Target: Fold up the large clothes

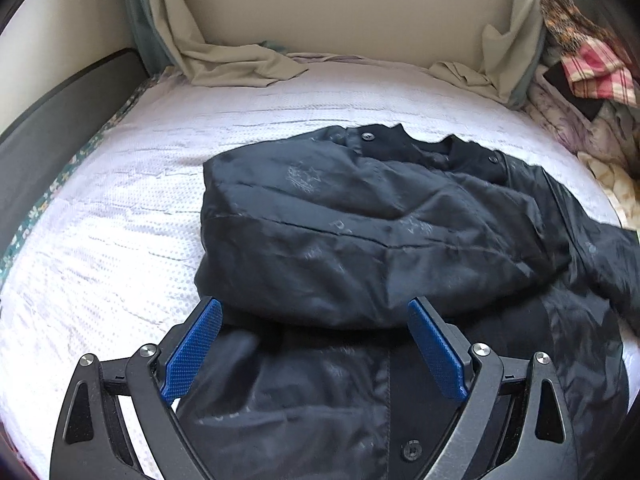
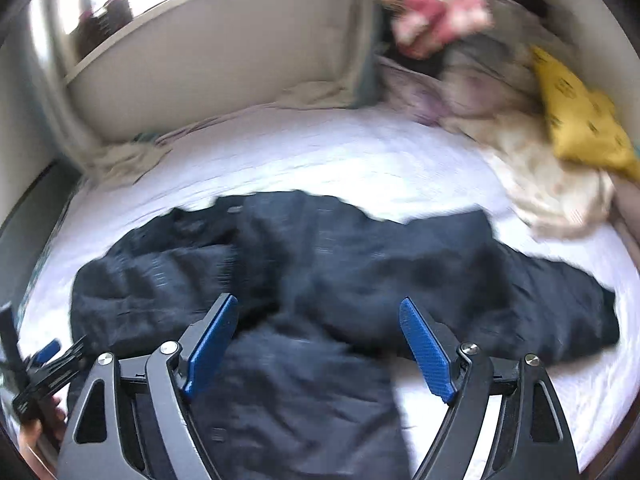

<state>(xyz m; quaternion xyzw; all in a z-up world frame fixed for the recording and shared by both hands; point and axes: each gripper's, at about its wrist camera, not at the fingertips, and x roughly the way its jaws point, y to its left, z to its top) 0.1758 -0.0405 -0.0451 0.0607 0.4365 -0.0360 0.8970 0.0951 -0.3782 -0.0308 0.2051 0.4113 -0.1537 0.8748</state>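
both pairs of blue fingers are standing wide apart with nothing pinched between them: the left gripper (image 1: pixel 314 344) is hovering released over the near part of the dark jacket (image 1: pixel 360 232), and the right gripper (image 2: pixel 318 344) is likewise hanging spread above the same cloth, its pads (image 2: pixel 426 354) pressing on nothing. at the lower left edge of the right view the left gripper is showing again, with part of a hand (image 2: pixel 36 432) gripping it. just beyond the fingers the jacket is lying bunched and partly folded over itself on the white bedspread (image 1: pixel 120 200), collar and snaps pointing toward the far side. farther off, beige curtains (image 1: pixel 240 60) are pooling against the wall, and a heap of mixed clothes (image 2: pixel 500 80) with a yellow pillow (image 2: pixel 576 116) is sitting at the bed's far right.
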